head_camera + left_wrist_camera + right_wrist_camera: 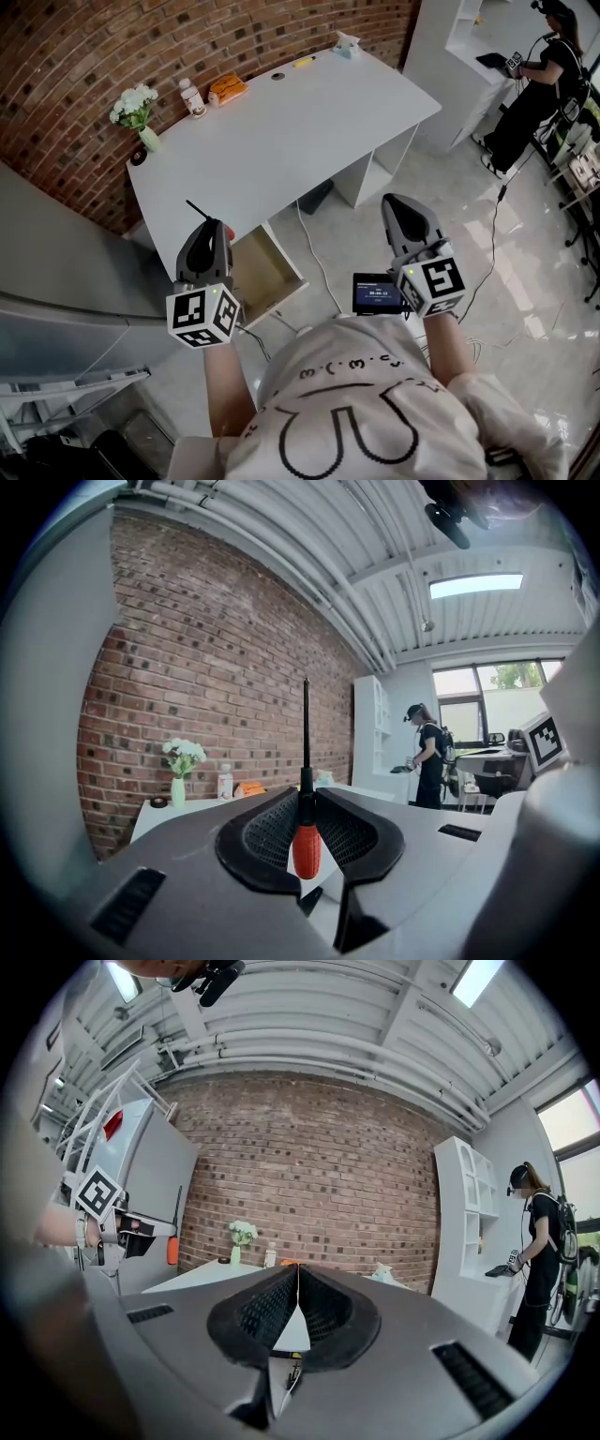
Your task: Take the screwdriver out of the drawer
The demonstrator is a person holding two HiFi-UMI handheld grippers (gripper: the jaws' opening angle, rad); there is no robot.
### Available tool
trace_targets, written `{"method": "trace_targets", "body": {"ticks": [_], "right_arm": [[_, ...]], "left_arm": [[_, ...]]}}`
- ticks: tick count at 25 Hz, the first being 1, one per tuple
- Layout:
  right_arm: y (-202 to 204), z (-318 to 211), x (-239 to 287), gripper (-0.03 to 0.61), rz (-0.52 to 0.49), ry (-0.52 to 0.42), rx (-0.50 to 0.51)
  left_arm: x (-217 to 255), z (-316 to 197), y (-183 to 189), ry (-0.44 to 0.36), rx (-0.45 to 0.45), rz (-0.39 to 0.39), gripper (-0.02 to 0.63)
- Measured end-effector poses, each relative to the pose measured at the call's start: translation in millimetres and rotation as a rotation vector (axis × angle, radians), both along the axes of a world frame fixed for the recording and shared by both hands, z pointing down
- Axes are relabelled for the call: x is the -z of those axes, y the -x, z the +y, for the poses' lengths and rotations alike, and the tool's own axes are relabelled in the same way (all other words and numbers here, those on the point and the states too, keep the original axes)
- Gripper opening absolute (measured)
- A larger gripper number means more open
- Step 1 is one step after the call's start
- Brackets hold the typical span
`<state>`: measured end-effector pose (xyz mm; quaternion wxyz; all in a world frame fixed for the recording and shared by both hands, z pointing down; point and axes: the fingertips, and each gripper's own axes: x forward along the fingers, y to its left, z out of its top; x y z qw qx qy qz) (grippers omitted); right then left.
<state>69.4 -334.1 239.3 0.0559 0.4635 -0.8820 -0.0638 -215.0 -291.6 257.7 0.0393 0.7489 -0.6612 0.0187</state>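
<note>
Left tool (306, 797) clamps screwdriver (306, 848); right tool (297, 1277) closed

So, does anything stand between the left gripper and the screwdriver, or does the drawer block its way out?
Nothing visible does. The left gripper is shut on the screwdriver, whose shaft points up, and holds it outside the open drawer, in front of the desk.

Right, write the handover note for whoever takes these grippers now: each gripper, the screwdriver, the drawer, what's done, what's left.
Left gripper: shut on the screwdriver, by its orange handle, shaft pointing up.
Right gripper: shut, nothing in it.
Drawer: open under the white desk, below the left gripper.
Done: screwdriver is out of the drawer, held in the air.
Left: probably set it on the desk; drawer not yet closed.
</note>
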Motion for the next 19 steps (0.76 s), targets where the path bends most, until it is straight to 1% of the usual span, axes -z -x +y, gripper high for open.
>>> {"method": "trace_targets", "body": {"ticks": [19], "right_arm": [[-4.3, -5.2, -2.1, 0.02, 0.035, 0.012, 0.009]], "left_arm": [[5.3, -12.1, -10.5, -0.015, -0.02, -0.03, 0.064]]}}
